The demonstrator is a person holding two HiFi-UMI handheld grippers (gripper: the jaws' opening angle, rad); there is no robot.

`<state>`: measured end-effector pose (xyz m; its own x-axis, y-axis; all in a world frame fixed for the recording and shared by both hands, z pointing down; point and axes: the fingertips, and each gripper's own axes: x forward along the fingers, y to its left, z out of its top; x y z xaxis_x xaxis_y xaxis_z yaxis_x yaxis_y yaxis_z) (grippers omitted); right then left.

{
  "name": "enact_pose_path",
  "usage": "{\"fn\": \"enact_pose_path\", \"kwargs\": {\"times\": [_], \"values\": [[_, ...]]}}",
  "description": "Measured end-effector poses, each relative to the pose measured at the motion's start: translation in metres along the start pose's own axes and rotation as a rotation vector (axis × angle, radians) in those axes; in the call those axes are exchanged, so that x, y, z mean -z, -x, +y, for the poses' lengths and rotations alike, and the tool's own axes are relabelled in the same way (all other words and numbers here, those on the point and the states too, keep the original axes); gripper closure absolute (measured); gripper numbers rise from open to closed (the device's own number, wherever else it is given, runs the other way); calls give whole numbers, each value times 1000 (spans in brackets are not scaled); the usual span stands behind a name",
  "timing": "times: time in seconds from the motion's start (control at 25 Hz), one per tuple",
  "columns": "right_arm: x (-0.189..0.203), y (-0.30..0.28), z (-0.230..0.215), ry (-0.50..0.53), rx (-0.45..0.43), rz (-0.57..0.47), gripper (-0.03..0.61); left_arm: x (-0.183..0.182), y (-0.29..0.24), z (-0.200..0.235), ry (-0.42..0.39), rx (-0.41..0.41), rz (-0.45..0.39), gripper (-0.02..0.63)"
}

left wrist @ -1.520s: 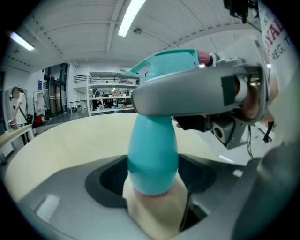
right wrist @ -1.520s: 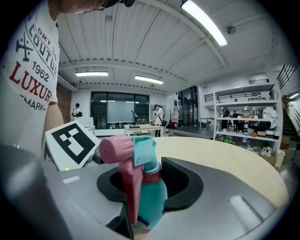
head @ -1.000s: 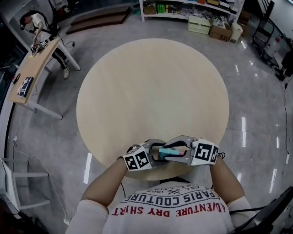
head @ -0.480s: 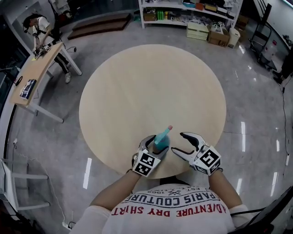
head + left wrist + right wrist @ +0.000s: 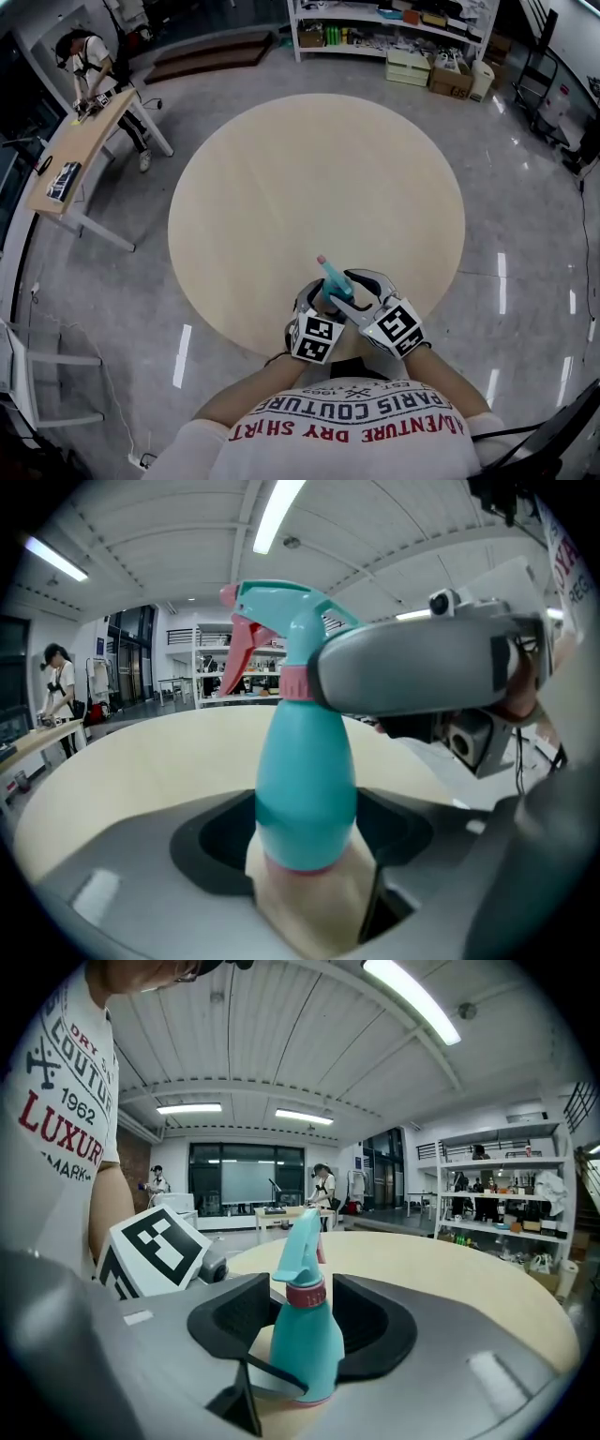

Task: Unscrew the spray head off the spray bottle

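**Bottle clamped low, collar about to be taken**

At the near edge of the table [image 5: 309, 187], the bottle [image 5: 305, 789] is held round its lower body by the closed left gripper [image 5: 305, 832]. The jaws of the right gripper [image 5: 302, 1307] have just been closing. They are set below the spray head [image 5: 281, 621], either side of the pink collar [image 5: 306, 1293], with slim gaps left. The plastic is judged light, smooth and squeezable, so the stiff collar should be gripped and the trigger spared.

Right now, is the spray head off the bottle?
No, the spray head sits on the bottle, with the pink collar in place at the neck.
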<state>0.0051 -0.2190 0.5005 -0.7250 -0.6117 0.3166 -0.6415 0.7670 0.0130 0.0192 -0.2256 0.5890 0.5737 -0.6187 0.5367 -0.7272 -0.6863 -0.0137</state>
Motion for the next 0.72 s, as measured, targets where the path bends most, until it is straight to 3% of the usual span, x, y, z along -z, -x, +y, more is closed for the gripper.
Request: {"fn": "enact_pose_path", "kwargs": {"times": [0.2, 0.36, 0.48, 0.64, 0.72], "values": [[3, -7, -2, 53, 4, 8, 428, 1, 0, 0, -16, 24, -2, 282], [6, -6, 0, 77, -104, 18, 436, 5, -1, -2, -58, 93, -8, 284], [6, -4, -1, 81, -248, 35, 443, 6, -1, -4, -140, 230, -22, 284], [5, 0, 4, 146, -462, 61, 446, 10, 2, -10, -322, 508, -2, 284], [5, -2, 6, 156, -537, 63, 448, 10, 5, -9, -404, 608, 21, 284]]}}
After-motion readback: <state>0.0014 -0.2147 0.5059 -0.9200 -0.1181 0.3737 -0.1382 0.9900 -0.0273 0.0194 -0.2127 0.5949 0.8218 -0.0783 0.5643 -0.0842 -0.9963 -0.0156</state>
